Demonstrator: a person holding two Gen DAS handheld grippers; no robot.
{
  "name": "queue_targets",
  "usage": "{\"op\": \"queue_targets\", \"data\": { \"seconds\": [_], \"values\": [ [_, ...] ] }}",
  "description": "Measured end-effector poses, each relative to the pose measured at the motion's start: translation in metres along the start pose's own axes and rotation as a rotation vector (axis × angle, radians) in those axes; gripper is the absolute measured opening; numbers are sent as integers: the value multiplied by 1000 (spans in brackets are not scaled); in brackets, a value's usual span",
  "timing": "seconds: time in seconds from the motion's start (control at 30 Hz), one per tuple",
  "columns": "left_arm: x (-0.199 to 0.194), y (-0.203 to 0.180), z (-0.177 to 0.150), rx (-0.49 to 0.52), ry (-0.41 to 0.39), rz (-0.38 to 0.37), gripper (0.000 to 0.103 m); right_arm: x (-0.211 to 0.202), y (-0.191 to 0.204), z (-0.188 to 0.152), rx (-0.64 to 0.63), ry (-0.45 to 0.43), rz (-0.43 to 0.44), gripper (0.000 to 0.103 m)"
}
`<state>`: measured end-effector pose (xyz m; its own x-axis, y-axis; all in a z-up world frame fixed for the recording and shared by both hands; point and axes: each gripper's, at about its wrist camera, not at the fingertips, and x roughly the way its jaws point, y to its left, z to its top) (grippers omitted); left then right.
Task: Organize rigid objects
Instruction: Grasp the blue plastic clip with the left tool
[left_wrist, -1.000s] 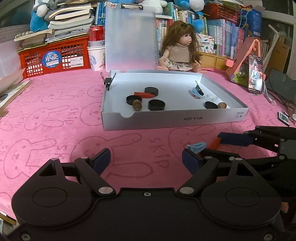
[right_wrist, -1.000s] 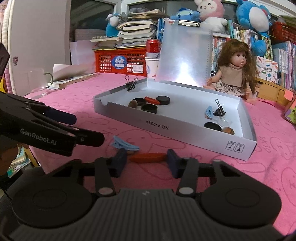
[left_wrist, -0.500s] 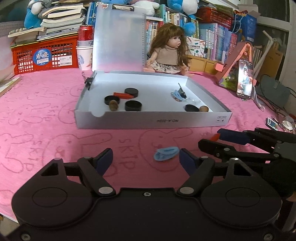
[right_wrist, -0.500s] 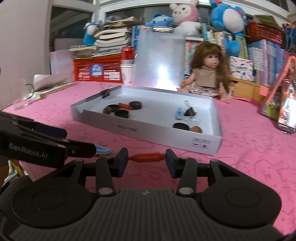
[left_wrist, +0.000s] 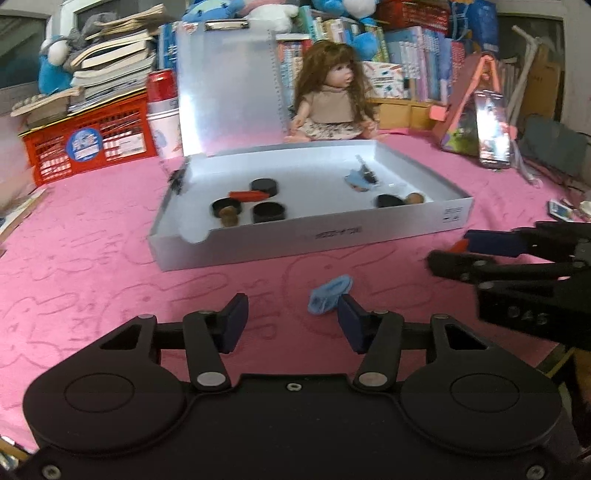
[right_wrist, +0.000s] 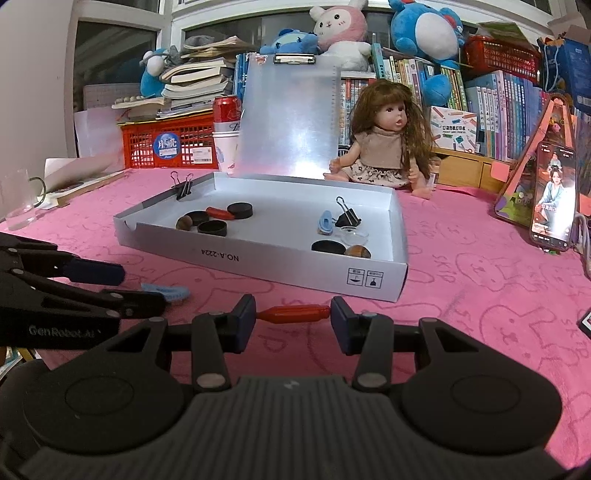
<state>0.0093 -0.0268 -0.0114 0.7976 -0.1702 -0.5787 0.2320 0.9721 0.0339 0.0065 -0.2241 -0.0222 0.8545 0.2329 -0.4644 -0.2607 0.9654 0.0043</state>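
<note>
The right claw (right_wrist: 293, 320) sits low in the middle of its view, pinching a red stick (right_wrist: 293, 314) end to end between its blue pads (right_wrist: 246, 314); the left claw (left_wrist: 291, 321) is wide and holds nothing; a blue clip (left_wrist: 328, 294) lies on the pink cloth (left_wrist: 92, 266) just by its right pad; the white box (right_wrist: 258, 256) sits mid-frame with black discs (right_wrist: 240, 210), clips and another red stick inside; a doll (right_wrist: 384, 147) sits behind it.

Four black discs (right_wrist: 239, 211), two red pegs (right_wrist: 293, 314), two blue clips (right_wrist: 167, 291), two black binder clips (right_wrist: 347, 218), two brown knobs (right_wrist: 184, 223), one doll (right_wrist: 382, 147).
</note>
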Motion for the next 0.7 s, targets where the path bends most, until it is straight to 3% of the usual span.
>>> {"op": "queue_targets", "data": {
  "seconds": [0.23,0.47,0.7],
  "values": [
    [2,17,3,8,-4,65,52,2,2,0,6,0,6,49],
    [-8,5,3,14,-59,-23,62,2,2,-1,23,-1,-6,49],
    [4,-16,1,72,-73,-17,64,-3,2,-4,31,-12,-46,49]
  ]
}}
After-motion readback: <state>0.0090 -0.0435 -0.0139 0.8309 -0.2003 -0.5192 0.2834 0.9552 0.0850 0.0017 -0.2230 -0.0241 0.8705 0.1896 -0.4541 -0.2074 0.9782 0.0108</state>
